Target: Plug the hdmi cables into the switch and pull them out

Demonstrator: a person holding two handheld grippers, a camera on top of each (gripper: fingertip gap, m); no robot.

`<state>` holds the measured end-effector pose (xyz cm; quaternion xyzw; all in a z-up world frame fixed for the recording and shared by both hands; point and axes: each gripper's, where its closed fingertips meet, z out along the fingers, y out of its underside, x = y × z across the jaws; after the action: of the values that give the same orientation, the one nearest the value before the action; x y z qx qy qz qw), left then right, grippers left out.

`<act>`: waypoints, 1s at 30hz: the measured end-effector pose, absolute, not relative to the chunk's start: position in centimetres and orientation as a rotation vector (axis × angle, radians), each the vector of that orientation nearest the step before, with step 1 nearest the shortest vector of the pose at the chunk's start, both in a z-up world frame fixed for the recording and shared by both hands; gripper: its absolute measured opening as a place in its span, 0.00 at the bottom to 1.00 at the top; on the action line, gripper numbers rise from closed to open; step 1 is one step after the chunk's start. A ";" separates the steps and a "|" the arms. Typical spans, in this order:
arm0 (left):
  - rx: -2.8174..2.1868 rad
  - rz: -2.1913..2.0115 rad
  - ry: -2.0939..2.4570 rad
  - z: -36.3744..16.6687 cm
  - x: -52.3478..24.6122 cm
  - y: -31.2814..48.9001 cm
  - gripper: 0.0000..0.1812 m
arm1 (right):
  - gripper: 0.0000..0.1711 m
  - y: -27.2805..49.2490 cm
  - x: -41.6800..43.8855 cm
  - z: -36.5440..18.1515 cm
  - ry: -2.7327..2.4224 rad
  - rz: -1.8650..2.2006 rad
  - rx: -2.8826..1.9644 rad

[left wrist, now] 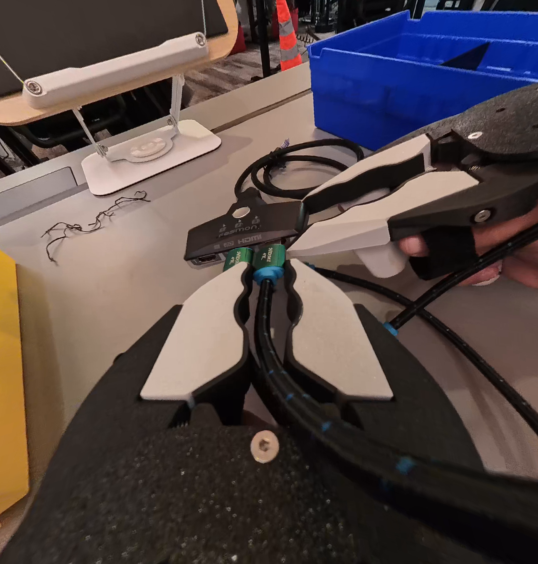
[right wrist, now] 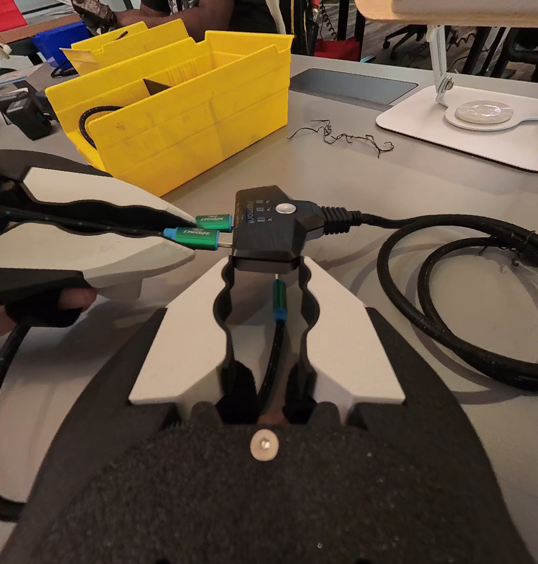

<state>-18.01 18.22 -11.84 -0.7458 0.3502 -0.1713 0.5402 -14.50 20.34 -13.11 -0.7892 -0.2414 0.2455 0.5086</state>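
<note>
The black HDMI switch (right wrist: 263, 227) sits mid-table, just in front of the yellow bin (right wrist: 176, 100). The right gripper (right wrist: 264, 262) pinches the switch's near edge btwn both fingers. The left gripper (left wrist: 266, 268) is closed on a black braided cable (left wrist: 269, 329) right behind its green plug (left wrist: 269, 254) (metal tip partly out of the port). A second green plug (left wrist: 236, 258) sits beside it in the switch. A third (right wrist: 279, 294) lies under the switch's near edge.
</note>
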 end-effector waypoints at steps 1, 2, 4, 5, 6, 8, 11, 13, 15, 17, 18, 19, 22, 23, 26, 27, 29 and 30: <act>-1.771 -0.412 0.832 -11.9 -18.0 18.2 0.11 | 0.24 20.3 -14.5 -13.1 -0.576 0.595 -1.900; -1.767 -0.408 0.833 -11.9 -18.0 18.2 0.11 | 0.24 20.3 -14.5 -13.2 -0.575 0.598 -1.901; -1.752 -0.396 0.843 -11.8 -18.0 18.2 0.11 | 0.24 20.4 -14.6 -13.2 -0.578 0.595 -1.903; -1.741 -0.383 0.852 -11.8 -18.0 18.2 0.11 | 0.24 20.4 -14.6 -13.1 -0.574 0.595 -1.901; -1.734 -0.366 0.863 -11.8 -18.0 18.2 0.11 | 0.24 20.4 -14.6 -13.1 -0.572 0.595 -1.902; -1.726 -0.335 0.895 -11.9 -17.9 18.2 0.11 | 0.24 20.4 -14.5 -13.2 -0.573 0.586 -1.908; -1.704 -0.293 0.929 -12.0 -17.9 18.2 0.11 | 0.24 20.4 -14.5 -13.4 -0.581 0.574 -1.909; -1.672 -0.247 0.955 -11.8 -17.8 18.1 0.10 | 0.24 20.2 -14.7 -13.4 -0.587 0.586 -1.910; -1.670 -0.250 0.957 -11.8 -17.7 18.0 0.11 | 0.24 20.2 -14.6 -13.3 -0.582 0.597 -1.907; -1.697 -0.270 0.958 -12.1 -17.6 18.0 0.10 | 0.24 20.2 -14.6 -13.5 -0.591 0.589 -1.915; -1.701 -0.273 0.950 -12.1 -17.6 18.0 0.10 | 0.24 20.1 -14.5 -13.5 -0.599 0.585 -1.916; -1.698 -0.267 0.939 -12.1 -17.7 18.0 0.10 | 0.24 20.2 -14.6 -13.5 -0.591 0.595 -1.915; -1.721 -0.256 0.919 -12.3 -17.8 18.0 0.11 | 0.24 20.1 -14.8 -13.8 -0.592 0.603 -1.923; -1.734 -0.272 0.913 -12.5 -17.8 18.0 0.10 | 0.24 20.1 -14.8 -13.9 -0.593 0.603 -1.930; -1.733 -0.282 0.937 -12.6 -17.7 18.2 0.11 | 0.24 20.3 -14.7 -13.9 -0.571 0.605 -1.934; -1.726 -0.289 0.942 -12.4 -17.7 18.2 0.12 | 0.24 20.5 -14.7 -13.7 -0.545 0.625 -1.936; -1.737 -0.336 0.916 -11.6 -17.9 18.1 0.22 | 0.24 20.7 -14.8 -13.2 -0.503 0.658 -1.934; -1.733 -0.374 0.879 -10.9 -18.1 18.1 0.25 | 0.24 20.8 -14.8 -13.0 -0.487 0.670 -1.929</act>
<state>-18.14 18.05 -10.87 -0.7319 0.3711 -0.1578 0.5493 -14.75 20.79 -13.01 -0.7970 -0.2012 0.2767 0.4978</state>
